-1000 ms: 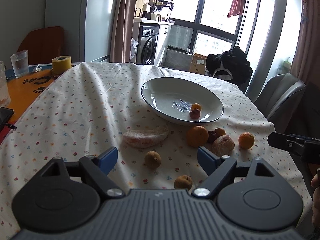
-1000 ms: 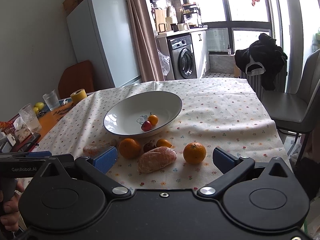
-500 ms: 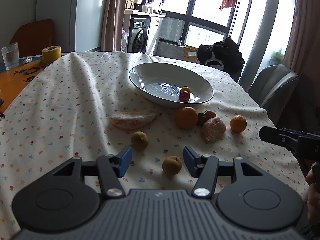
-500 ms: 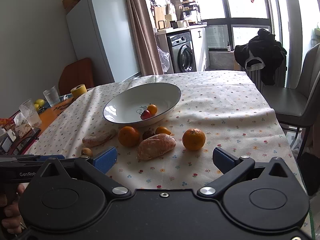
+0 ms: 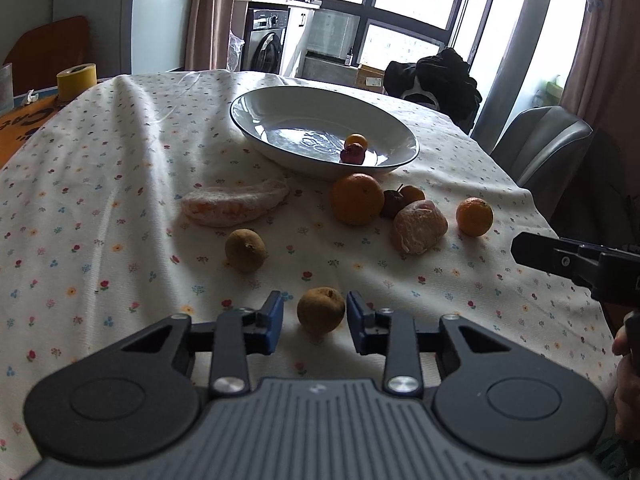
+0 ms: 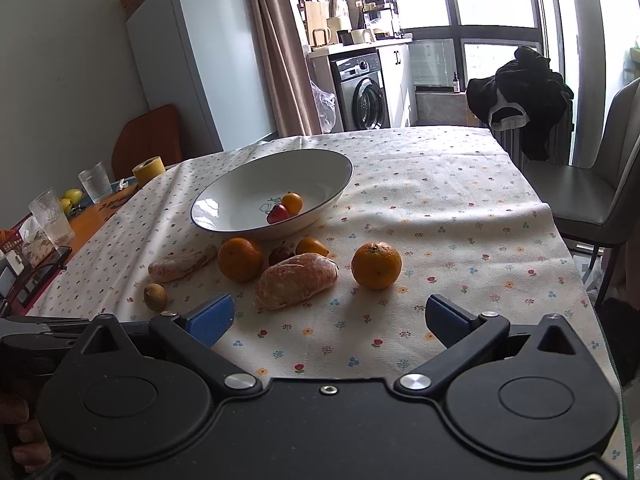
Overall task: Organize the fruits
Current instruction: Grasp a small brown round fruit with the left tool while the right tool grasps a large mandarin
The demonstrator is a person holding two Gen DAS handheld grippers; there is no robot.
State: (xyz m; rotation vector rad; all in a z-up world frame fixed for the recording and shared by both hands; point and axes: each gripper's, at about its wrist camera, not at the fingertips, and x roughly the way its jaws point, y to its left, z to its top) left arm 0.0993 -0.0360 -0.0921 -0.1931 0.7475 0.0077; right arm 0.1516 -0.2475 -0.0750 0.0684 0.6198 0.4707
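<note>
Risk: left gripper (image 5: 316, 322) straddles the near brown fruit (image 5: 321, 311) on the tablecloth (image 5: 120, 160), blue pads not yet touching it, right gripper (image 6: 326, 318) idle and spread wide, so an off-centre squeeze could squirt the round fruit away from the bowl (image 5: 256, 120).

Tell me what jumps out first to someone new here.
The left gripper, jaws open either side of a small brown fruit at the near table edge, not yet gripping. Beyond it, loose oranges sit beside a white bowl holding two small fruits.
</note>
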